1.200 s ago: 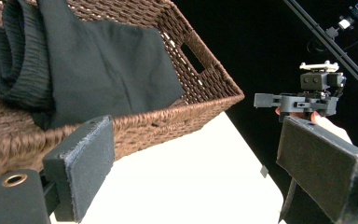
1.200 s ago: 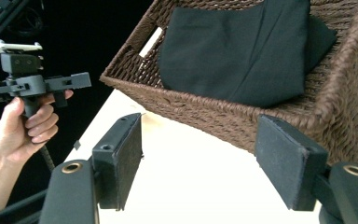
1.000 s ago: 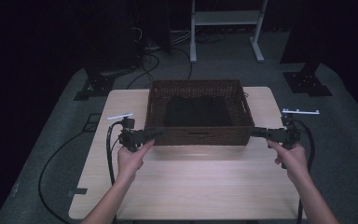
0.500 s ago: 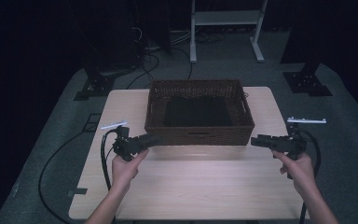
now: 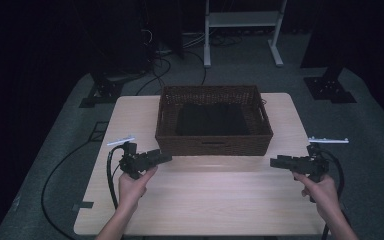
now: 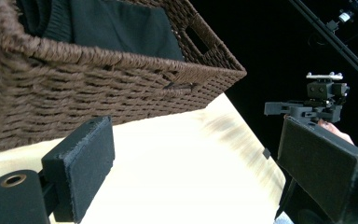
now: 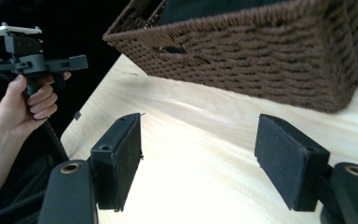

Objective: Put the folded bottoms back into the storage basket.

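**Both grippers drawn back from the basket, jaws parted and empty**

The wicker basket (image 5: 213, 120) is taken as the landmark; it is seen on the far half of the pale wooden table (image 5: 205, 200), with a folded black cloth (image 5: 211, 119) lying inside it.

To the left of the basket, just off its near left corner, the left gripper (image 5: 162, 158) is held in a hand, pointed toward the basket's front wall. Its jaws are seen spread apart with nothing between them. A second earlier this gripper was placed right against the basket's left end; it is now found nearer the person and clear of the weave.

To the right of the basket, off its near right corner, the right gripper (image 5: 275, 161) is held level, its jaws likewise parted and empty. Earlier it was set against the basket's right end; a plain gap is now seen between them.

The basket itself is found unmoved.
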